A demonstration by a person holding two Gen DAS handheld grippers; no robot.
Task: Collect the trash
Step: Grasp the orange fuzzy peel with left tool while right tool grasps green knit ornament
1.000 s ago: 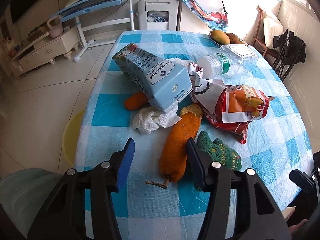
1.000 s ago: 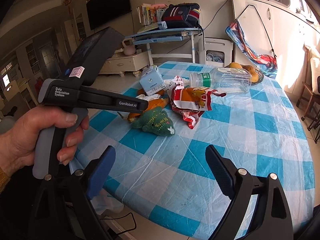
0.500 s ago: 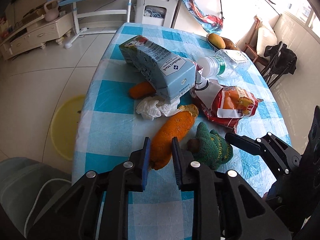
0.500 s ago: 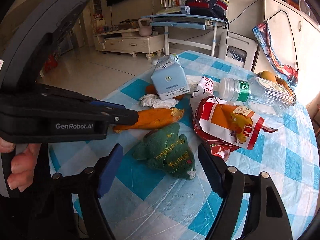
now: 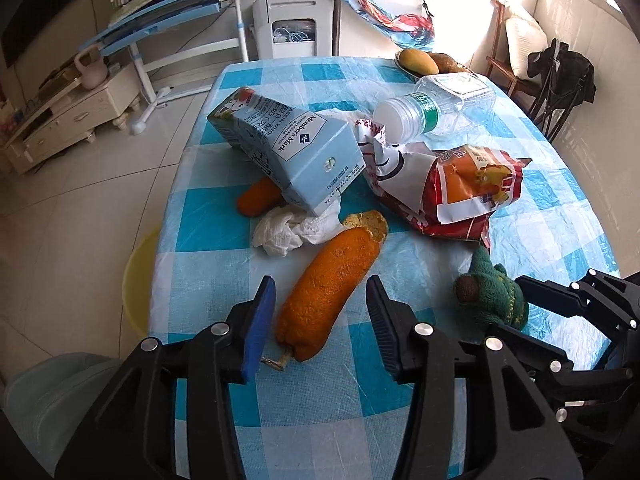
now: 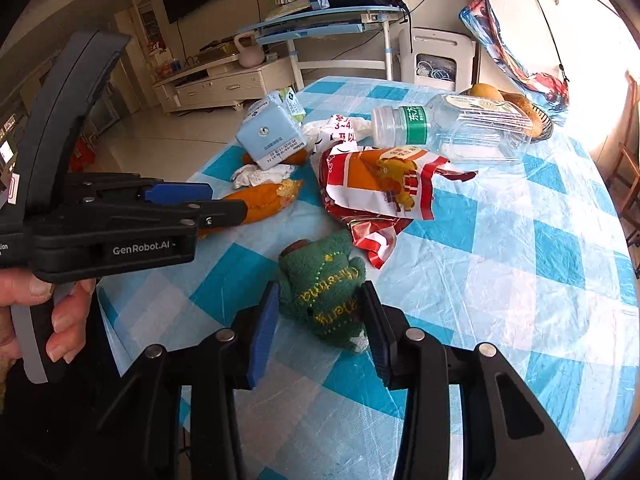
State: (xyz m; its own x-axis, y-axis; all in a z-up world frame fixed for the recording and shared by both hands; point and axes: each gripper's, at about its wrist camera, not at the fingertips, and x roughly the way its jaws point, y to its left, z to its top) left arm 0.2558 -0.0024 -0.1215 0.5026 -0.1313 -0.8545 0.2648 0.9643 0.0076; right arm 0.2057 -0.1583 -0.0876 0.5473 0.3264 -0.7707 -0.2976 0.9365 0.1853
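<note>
Trash lies on a blue-and-white checked table (image 5: 200, 272): a long orange peel (image 5: 328, 292), a crumpled white tissue (image 5: 286, 230), a blue milk carton (image 5: 288, 152), a red snack bag (image 5: 452, 192), a clear plastic bottle (image 5: 432, 110) and a green knitted toy (image 6: 324, 288). My left gripper (image 5: 320, 322) is open with its jaws on either side of the near end of the orange peel. My right gripper (image 6: 318, 322) is open with its jaws on either side of the green toy, close to it. The left gripper also shows in the right wrist view (image 6: 216, 204).
A plate of fruit (image 5: 424, 62) stands at the table's far edge. A yellow basin (image 5: 138, 280) sits on the floor left of the table. A second orange peel (image 5: 256, 198) lies under the carton. A blue desk (image 5: 172, 12) and a chair (image 5: 560, 76) stand beyond.
My left gripper was nearly shut half a second ago and has opened around the orange peel. My right gripper has moved forward and narrowed around the green toy.
</note>
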